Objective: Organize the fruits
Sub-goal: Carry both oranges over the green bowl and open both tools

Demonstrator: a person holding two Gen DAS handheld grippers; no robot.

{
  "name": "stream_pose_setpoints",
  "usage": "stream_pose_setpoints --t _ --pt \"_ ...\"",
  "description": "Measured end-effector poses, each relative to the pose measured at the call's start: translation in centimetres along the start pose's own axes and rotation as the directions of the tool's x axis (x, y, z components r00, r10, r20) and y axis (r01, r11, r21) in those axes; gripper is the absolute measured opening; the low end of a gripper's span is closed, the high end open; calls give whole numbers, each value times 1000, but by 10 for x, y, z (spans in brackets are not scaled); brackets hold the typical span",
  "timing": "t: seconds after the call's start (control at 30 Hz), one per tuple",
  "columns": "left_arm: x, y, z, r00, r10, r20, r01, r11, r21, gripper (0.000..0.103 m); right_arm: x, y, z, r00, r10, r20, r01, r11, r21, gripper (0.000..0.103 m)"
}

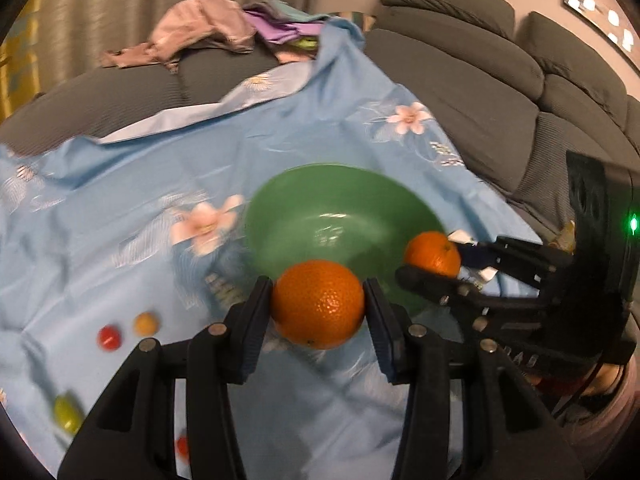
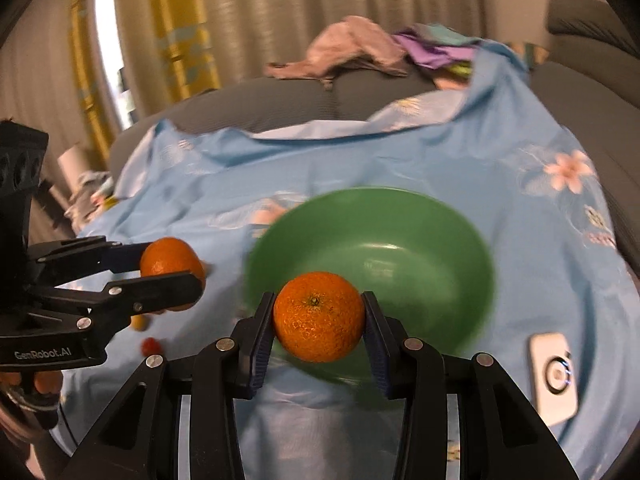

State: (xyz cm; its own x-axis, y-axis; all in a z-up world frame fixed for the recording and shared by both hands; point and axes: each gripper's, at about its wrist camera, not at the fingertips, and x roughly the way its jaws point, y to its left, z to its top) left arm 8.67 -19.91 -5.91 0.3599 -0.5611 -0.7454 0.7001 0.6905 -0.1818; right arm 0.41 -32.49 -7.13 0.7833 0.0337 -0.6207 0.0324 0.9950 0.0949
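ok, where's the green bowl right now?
The green bowl sits empty on the blue floral cloth, centre of both wrist views, just beyond the two held oranges, sofa behind.

Your left gripper [image 1: 318,306] is clamped on an orange [image 1: 318,304], pads pressed to both its sides, raised just short of the bowl's [image 1: 304,200] near rim and tilted down. Your right gripper [image 2: 319,318] grips a second orange [image 2: 319,316] the same way, over the bowl's near edge. Your fingers [image 2: 44,382] show under the left gripper's body.
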Motion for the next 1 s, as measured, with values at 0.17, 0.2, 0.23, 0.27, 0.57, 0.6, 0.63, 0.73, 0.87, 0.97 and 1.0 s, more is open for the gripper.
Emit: stream_pose_setpoints --t 0.17,0.2,0.23,0.27,0.57,0.6,0.63,0.73,0.87,0.97,1.0 --pt "28 -11 7 999 14 -46 -13 1000 27 46 3 -19 -7 998 -43 -40 44 998 35 44" --pt "32 -11 7 998 16 -54 -14 1000 25 46 5 -21 -8 998 -46 -48 48 998 40 44" --pt "35 -10 6 998 20 -63 -18 1000 22 46 6 -22 -9 997 -49 -54 51 998 45 44" --pt "38 -10 4 997 27 -72 -26 999 22 47 5 -24 -10 997 -47 -57 50 998 49 44" --pt "39 -7 -1 994 76 -80 -74 997 31 59 11 -21 -9 996 -24 -81 30 997 71 44" --pt "37 -7 -2 994 82 -75 -79 996 30 62 8 -20 -8 997 -28 -78 33 997 71 44" --pt "35 -6 -2 994 79 -72 -77 997 26 67 5 -20 -7 997 -37 -73 42 997 70 44" --pt "20 -4 -8 995 88 -57 -87 996 9 82 -1 -21 -6 997 -45 -56 50 996 80 44" --pt "-11 9 -29 989 138 -59 -139 990 -21 86 -14 -22 -8 999 8 -40 -4 994 111 44" --pt "-32 26 -52 981 179 -75 -184 980 -75 86 -19 -18 -10 998 42 -42 -37 993 112 44" --pt "-40 34 -61 978 194 -82 -202 974 -102 86 -20 -16 -12 998 51 -46 -46 993 111 44"
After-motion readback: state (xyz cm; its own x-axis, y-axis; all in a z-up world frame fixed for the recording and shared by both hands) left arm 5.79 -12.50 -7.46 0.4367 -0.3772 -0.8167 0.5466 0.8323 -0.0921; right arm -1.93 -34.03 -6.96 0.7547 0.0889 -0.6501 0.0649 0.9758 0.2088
